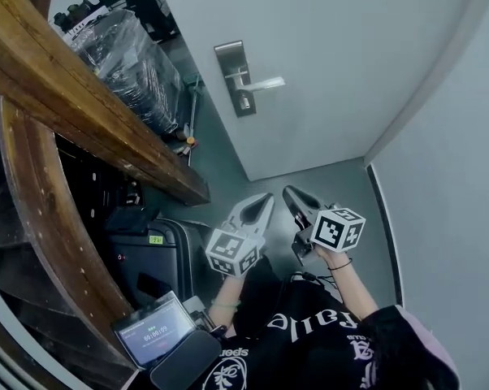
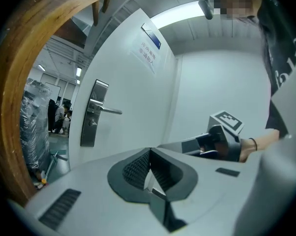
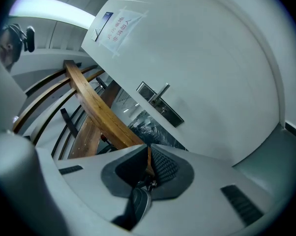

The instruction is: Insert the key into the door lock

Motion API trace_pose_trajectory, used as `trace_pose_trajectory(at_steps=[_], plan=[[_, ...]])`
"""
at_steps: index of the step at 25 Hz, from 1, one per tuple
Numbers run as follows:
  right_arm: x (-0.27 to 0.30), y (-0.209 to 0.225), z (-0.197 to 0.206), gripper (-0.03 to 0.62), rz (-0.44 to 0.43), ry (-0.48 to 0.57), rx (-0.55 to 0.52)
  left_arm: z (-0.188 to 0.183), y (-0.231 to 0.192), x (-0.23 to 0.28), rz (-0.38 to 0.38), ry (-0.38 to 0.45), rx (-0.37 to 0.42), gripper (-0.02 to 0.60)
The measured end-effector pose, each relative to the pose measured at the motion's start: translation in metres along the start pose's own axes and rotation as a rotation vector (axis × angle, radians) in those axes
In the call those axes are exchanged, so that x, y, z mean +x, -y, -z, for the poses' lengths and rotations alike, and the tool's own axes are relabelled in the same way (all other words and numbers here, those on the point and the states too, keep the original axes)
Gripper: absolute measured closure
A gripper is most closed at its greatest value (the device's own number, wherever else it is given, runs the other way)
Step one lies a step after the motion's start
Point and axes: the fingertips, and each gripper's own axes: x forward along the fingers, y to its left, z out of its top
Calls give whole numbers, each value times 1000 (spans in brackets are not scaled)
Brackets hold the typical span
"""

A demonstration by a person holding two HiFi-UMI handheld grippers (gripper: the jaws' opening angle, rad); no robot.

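Head view: looked down on grey floor [image 1: 309, 177] before a white door [image 1: 334, 55] bearing a lock plate [image 1: 238, 80], wooden railing [image 1: 82, 112] at left.
Left gripper view: showed left gripper [image 2: 149, 154] clenched, empty.
Right gripper view: showed right gripper [image 3: 149, 151] pinching the key [image 3: 149, 180], well apart from the lock plate.

Cool, even indoor light. A ceiling strip light [image 2: 180, 11] glares at 12 o'clock. Both gripper views bend and darken at edges; near parts blur softly.
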Motion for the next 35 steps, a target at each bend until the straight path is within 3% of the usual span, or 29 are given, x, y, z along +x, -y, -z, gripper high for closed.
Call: trace_pose_trajectory(at_steps=[7,11,25,35], plan=[[-86,-7,34,563,-25,-26,14,54,81,-35,-58,-24,-74,577],[-113,-11,53,563,-37,-46,14,64,113,-56,-83,-36,-63,577],[-139,-62,114,563,-72,-104,-46,58,143,-131,-122,-20,-28,577],[-174,-148,214,563,-41,-106,-46,82,175,-254,-70,-12,-22,577]])
